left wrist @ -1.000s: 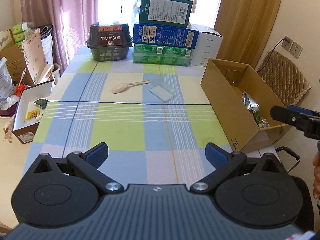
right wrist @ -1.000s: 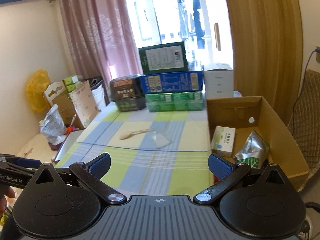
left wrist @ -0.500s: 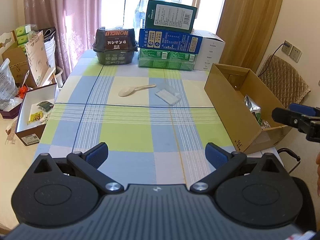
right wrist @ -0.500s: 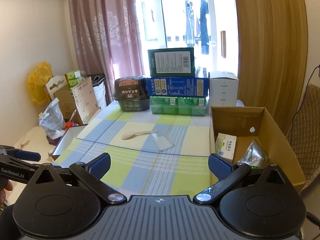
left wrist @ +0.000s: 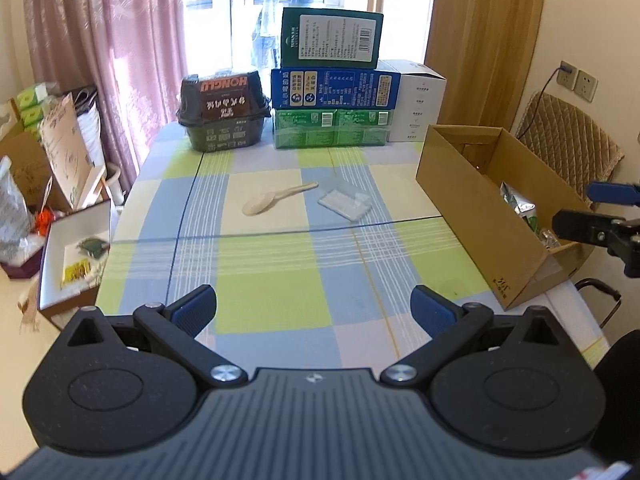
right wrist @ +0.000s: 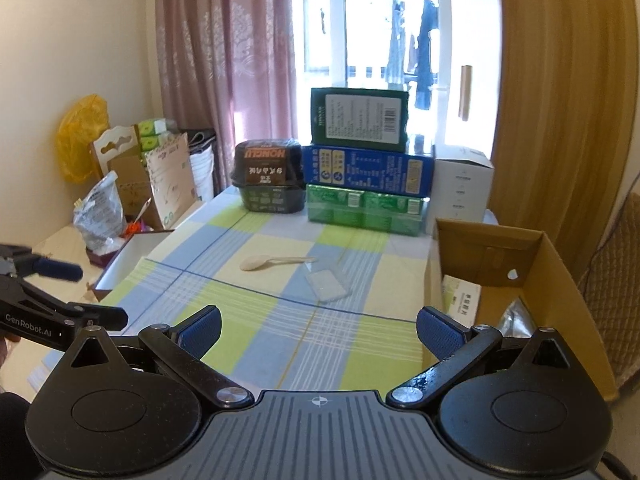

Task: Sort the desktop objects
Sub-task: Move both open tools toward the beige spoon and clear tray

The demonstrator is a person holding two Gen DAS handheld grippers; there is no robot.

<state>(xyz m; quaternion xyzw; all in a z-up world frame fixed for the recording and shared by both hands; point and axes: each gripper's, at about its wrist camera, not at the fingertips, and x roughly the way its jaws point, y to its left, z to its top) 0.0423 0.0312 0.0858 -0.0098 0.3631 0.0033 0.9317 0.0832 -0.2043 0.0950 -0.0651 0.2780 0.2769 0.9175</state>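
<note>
A room in a private home, seen in daylight: a desk (left wrist: 280,304) under a blue, green and cream checked cloth stands before a tall window (right wrist: 372,20) with laundry hanging outside, framed by a patterned pink curtain (left wrist: 120,40) and a mustard-brown curtain (right wrist: 560,120). Packaged food and household boxes (left wrist: 334,92) are stacked at the desk's far edge. A padded chair (left wrist: 568,140) sits below wall sockets (left wrist: 578,80) on the right, while bags and cardboard boxes (right wrist: 132,184) crowd the floor on the left.
</note>
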